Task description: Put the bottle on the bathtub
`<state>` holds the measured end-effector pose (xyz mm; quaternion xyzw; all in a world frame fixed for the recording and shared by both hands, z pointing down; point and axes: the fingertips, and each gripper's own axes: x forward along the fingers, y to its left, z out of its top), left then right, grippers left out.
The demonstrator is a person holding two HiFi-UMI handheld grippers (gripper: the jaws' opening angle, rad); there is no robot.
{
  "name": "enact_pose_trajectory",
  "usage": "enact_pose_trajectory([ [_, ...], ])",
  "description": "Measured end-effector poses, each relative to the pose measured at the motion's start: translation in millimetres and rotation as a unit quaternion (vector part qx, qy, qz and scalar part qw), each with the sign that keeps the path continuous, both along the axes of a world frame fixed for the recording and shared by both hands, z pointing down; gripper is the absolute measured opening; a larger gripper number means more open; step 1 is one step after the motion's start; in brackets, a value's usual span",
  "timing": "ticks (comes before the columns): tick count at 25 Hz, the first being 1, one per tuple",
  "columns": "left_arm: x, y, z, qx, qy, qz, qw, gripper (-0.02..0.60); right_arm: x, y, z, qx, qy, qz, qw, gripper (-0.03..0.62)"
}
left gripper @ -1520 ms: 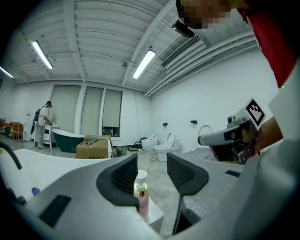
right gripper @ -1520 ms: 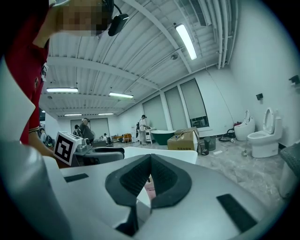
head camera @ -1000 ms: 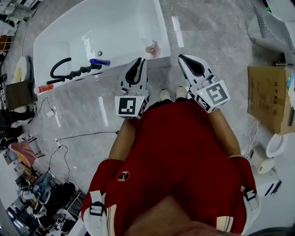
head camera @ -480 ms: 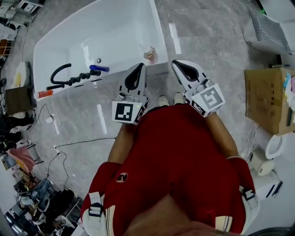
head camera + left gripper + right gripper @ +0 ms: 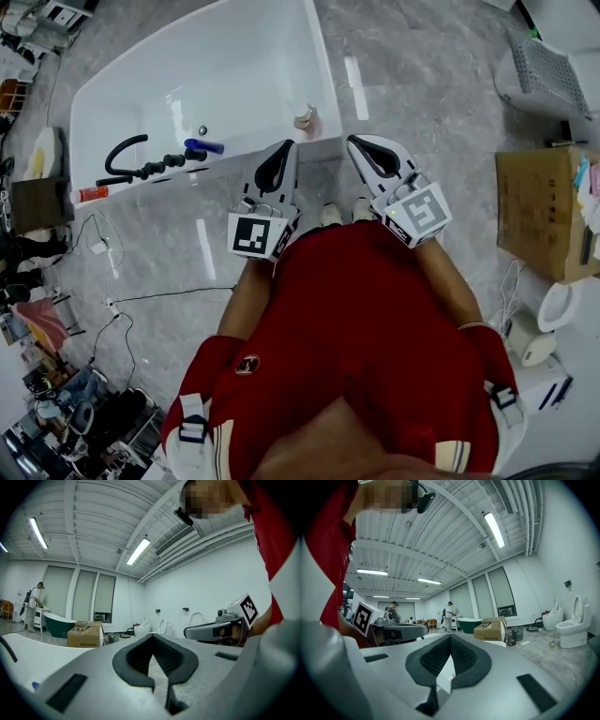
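1. White bathtub lies ahead of both grippers, with its near rim just beyond their tips.
2. Pinkish bottle stands on the rim at the tub's near corner. It is a little past the tips and between the left gripper and the right gripper, and it touches neither.
3. Left gripper: its own view shows the pad tips meeting, so it is closed with nothing between the jaws.
4. Right gripper: the pad tips are likewise closed together and empty.
5. Both grippers are held side by side and apart, pointing toward the tub.
6. Blue object and black hose lie on the tub ledge, off to the left of the left gripper.
7. Cardboard box sits well to the right of the right gripper, on the grey floor.
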<state>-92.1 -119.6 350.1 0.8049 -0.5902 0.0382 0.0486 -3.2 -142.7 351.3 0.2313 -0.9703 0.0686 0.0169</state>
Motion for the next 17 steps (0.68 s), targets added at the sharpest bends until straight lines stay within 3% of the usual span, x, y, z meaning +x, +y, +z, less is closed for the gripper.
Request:
enact_pose_trajectory([
  [17,21,0,4,-0.023,-0.020,0.000,0.9995,0.006,13,2,6,-0.002,-0.007,-0.011,1.000,-0.003],
])
